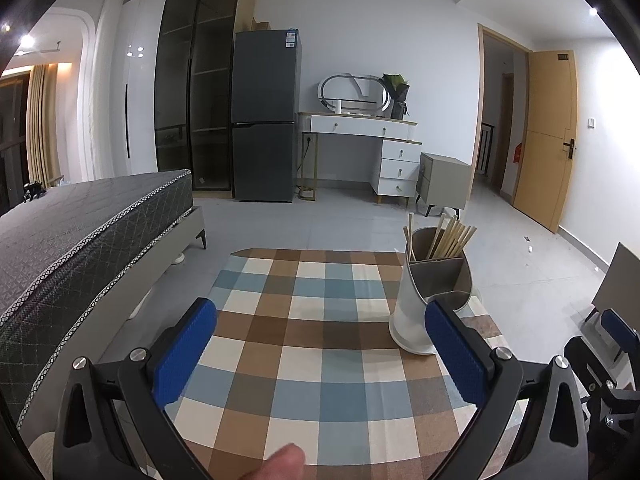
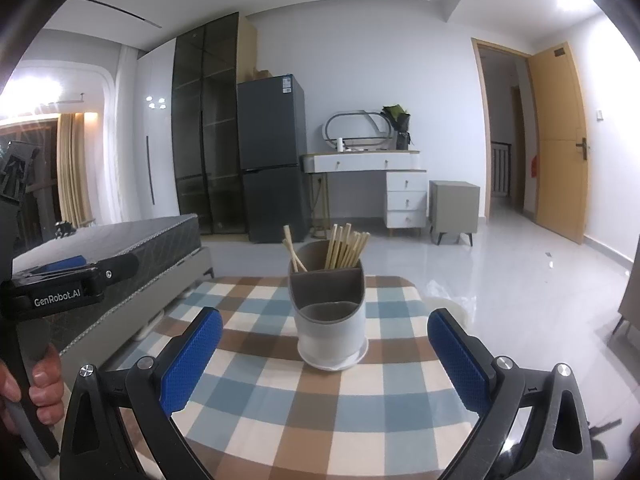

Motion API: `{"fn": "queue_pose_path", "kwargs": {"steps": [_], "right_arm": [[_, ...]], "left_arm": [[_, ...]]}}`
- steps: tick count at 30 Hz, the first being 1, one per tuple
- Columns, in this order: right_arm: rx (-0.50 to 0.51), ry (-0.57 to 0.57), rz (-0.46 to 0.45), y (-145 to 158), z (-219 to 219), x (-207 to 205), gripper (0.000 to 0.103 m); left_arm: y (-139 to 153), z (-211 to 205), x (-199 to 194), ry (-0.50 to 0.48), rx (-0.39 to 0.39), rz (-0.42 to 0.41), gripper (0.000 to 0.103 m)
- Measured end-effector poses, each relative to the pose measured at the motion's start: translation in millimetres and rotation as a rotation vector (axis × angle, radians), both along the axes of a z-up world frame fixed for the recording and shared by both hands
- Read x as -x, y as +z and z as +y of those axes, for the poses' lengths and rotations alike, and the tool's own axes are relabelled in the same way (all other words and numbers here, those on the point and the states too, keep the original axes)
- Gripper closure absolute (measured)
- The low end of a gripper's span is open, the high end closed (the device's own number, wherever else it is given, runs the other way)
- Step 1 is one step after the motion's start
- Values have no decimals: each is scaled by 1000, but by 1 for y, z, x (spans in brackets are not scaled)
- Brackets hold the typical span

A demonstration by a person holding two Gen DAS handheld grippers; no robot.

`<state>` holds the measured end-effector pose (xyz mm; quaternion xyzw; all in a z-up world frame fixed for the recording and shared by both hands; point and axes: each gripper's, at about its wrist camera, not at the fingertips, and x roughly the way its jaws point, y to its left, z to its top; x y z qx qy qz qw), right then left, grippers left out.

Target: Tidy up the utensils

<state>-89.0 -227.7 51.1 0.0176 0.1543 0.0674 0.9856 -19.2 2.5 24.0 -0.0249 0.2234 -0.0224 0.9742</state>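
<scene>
Nearest to each lens, both tools are hovering empty over the checked cloth of the bench [image 2: 328, 408]: the right gripper [image 2: 324, 360] is holding its blue jaws wide apart, and the left gripper [image 1: 320, 360] is doing the same, with a fingertip [image 1: 286, 460] of the person poking into the bottom edge of its view. Just beyond the right jaws, the utensil holder [image 2: 330, 320] is standing upright and almost dead centre between them, its long axis vertical, so the right hand is looking like the nearer and better-lined one. From the left wrist view the same holder is sitting off to the right, partly behind the right-hand pad. Its low front compartment is appearing empty, while the taller rear compartments are carrying the chopsticks [image 2: 346, 250], leaning upward with their tips fanning out, and a separate pair [image 2: 294, 254] is resting in the rear-left slot. No loose utensils are showing on the cloth, so the sorting is seeming close to done. Farther back, a bed [image 2: 120, 240], a dark fridge [image 2: 274, 160] and a white dressing table [image 2: 372, 184] are standing against the far wall.
</scene>
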Motion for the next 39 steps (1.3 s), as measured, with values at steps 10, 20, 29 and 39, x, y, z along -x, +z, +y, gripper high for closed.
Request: {"fn": "queue_pose_path", "kwargs": {"steps": [10,20,29,39], "right_arm": [[35,-4,14,-2,5,-1,0],[45,-7,21,-4,7,-2,0],[63,-23,21,-5,8,-2,0],[74,-18,19,-4,11,-1,0]], "left_arm": [[-2,2,-5,-2,10,33,2],[-3,5,-5,-13,27,42,2],[-3,7,-5,-6,35,43,2],[-3,9,-5,-8,44,38,2]]}}
